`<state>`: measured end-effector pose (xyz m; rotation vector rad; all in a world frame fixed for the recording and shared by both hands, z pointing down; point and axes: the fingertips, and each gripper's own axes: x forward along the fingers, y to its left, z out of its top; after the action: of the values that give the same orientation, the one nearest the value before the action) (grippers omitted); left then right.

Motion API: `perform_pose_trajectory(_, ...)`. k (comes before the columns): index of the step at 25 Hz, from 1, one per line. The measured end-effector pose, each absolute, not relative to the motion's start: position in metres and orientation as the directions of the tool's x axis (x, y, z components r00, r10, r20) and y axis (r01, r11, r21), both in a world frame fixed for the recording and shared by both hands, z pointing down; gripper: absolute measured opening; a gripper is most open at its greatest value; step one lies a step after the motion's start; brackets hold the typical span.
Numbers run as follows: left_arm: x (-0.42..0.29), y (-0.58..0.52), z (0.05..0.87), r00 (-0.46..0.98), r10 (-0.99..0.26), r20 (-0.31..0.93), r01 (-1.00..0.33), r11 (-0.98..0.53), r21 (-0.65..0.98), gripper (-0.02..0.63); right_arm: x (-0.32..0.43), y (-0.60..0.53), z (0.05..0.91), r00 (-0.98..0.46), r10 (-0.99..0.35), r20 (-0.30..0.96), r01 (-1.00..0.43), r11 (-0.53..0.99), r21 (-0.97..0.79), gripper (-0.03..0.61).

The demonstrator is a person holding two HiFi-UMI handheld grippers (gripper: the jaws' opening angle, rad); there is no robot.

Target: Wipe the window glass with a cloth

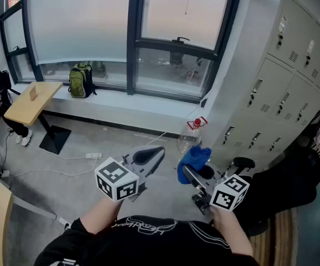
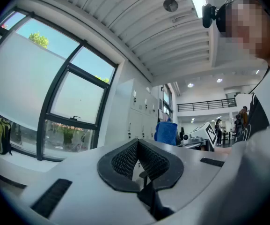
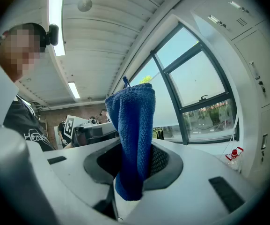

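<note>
A blue cloth (image 1: 193,160) is pinched in my right gripper (image 1: 188,173), which is shut on it; in the right gripper view the blue cloth (image 3: 134,144) stands up between the jaws. My left gripper (image 1: 151,155) is shut with nothing in it, held low beside the right one. The window glass (image 1: 173,13) with dark frames fills the far wall ahead, well beyond both grippers. In the left gripper view the window glass (image 2: 74,97) lies to the left, and the cloth (image 2: 166,132) shows past my left gripper (image 2: 140,159).
Grey lockers (image 1: 290,76) line the right wall. A water jug (image 1: 193,132) with a red cap stands below the sill. A green backpack (image 1: 80,81) rests on the sill, and a wooden table (image 1: 33,101) stands at left. Cables and a power strip (image 1: 93,155) lie on the floor.
</note>
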<state>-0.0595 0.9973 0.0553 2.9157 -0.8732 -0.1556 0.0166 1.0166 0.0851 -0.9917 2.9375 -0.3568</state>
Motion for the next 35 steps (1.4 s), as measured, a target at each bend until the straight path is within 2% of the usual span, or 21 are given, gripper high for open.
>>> perform_pose_trajectory(9,-0.068,0.997,0.059,0.827,-0.559,-0.063,-0.55,-0.827,0.116,0.005,0.018,1.01,0.09,-0.785,-0.619,0.03,-0.609,0.761,-0.226,0.094)
perform_pose_trajectory(14,-0.072,0.982,0.066,0.82,-0.57,-0.052,-0.56,-0.818,0.131,0.005,0.01,0.999,0.085,-0.814,-0.581,-0.02,-0.559,0.791,-0.251,0.094)
perform_pose_trajectory(20,-0.067,0.937,0.083,0.818,-0.576,-0.012,-0.57,-0.812,0.129,0.005,0.012,0.942,0.104,-0.817,-0.576,-0.021,-0.549,0.789,-0.277,0.094)
perform_pose_trajectory(25,-0.05,0.838,0.11,0.793,-0.608,0.022,-0.604,-0.783,0.148,0.005,0.035,0.84,0.134,-0.823,-0.567,-0.017,-0.535,0.785,-0.312,0.094)
perform_pose_trajectory(30,-0.026,0.701,0.14,0.77,-0.633,0.083,-0.636,-0.75,0.181,0.005,0.062,0.7,0.172,-0.824,-0.566,0.03,-0.539,0.765,-0.353,0.094)
perform_pose_trajectory(35,-0.014,0.548,0.141,0.744,-0.659,0.113,-0.667,-0.722,0.182,0.005,0.078,0.543,0.172,-0.833,-0.552,0.031,-0.524,0.771,-0.362,0.094)
